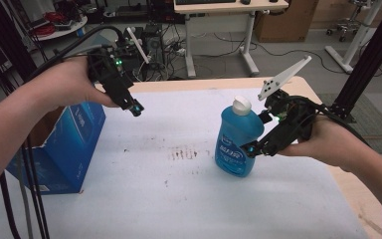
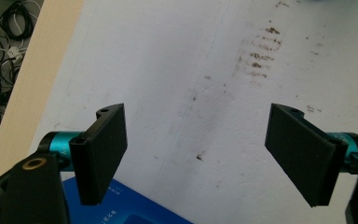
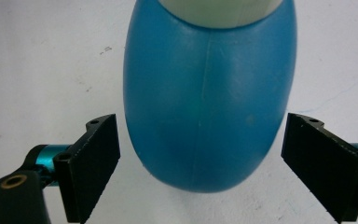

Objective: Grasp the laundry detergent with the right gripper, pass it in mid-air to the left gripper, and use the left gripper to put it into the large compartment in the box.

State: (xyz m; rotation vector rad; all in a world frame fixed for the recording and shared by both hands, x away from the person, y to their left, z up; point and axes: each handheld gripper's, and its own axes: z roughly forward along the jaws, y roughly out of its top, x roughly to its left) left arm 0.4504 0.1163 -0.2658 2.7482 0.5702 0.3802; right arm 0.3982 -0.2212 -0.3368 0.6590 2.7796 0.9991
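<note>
The right hand-held gripper (image 1: 252,148) is hovering at the blue bottle (image 1: 238,139), its jaws standing wide apart on either side of the body and touching nothing. In the right gripper view the bottle (image 3: 207,93) is bulging between the 2 pads (image 3: 93,163), with clear gaps at 3 and 9 o'clock. It is standing upright on the table (image 1: 179,199), right of centre, white cap (image 1: 241,105) at 12 o'clock.

The smooth, glossy plastic looks slippery, and the rounded oval body gives the flat pads little to bear on (a squeeze may let it squirt out). The walls are probably thin enough to flex, and the liquid looks to be filling most of it, so it is likely fairly heavy. The best hold seems to be across the widest part of the body, low and level.

Farther off, at 10 o'clock, the left hand-held gripper (image 1: 135,106) is hanging above the table beside a blue carton (image 1: 72,144), jaws equally spread and empty.
</note>
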